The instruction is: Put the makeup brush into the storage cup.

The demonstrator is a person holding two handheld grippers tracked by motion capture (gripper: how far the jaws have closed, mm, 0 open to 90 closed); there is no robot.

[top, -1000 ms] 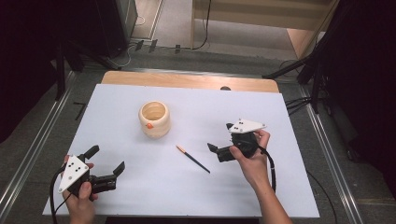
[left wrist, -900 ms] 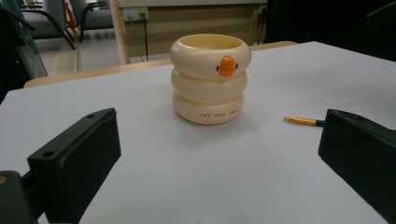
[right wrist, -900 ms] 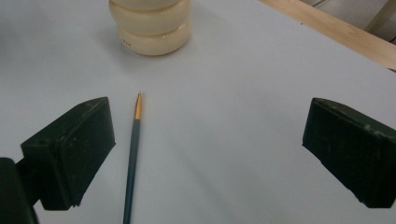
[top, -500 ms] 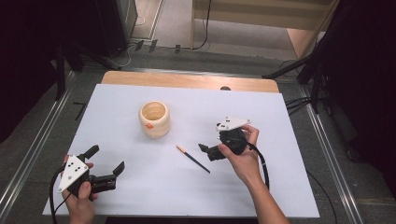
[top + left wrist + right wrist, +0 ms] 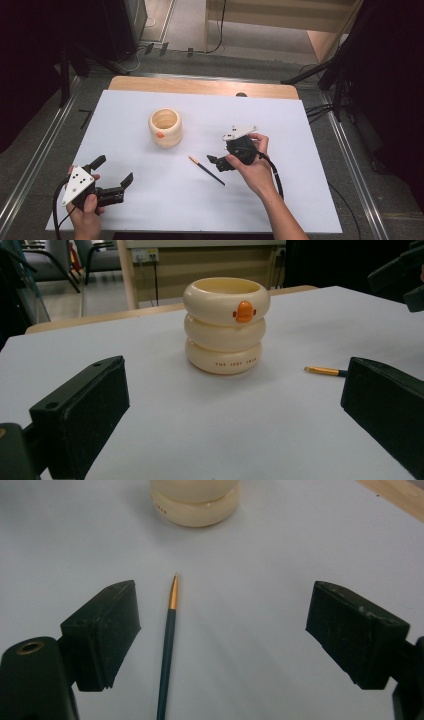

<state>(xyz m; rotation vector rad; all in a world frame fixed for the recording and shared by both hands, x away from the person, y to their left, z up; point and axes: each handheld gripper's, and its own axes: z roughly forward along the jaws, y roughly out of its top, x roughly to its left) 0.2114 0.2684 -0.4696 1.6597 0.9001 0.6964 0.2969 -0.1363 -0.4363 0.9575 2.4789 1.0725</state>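
My right gripper [image 5: 216,161] released, hovering beside the pen [image 5: 206,170] (gold tip toward the cream pot [image 5: 165,127]), my left gripper [image 5: 112,172] released too, white worktop [image 5: 300,150].

My high view sits above my side of the table [image 5: 310,200] and looks forward and down, taking in the whole white sheet, both forearms and the floor beyond the far edge. The left gripper view rides low, almost at table level, facing across the sheet toward the cream ring-shaped cup [image 5: 226,325], with chairs and a wall behind it. The right gripper view is tilted steeply down and close to the surface, its jaws framing the dark pencil [image 5: 169,645] with its gold tip. All three views share the cup [image 5: 165,127] and the pencil [image 5: 206,170]; the cup's base [image 5: 196,502] just enters the right gripper view's top edge.
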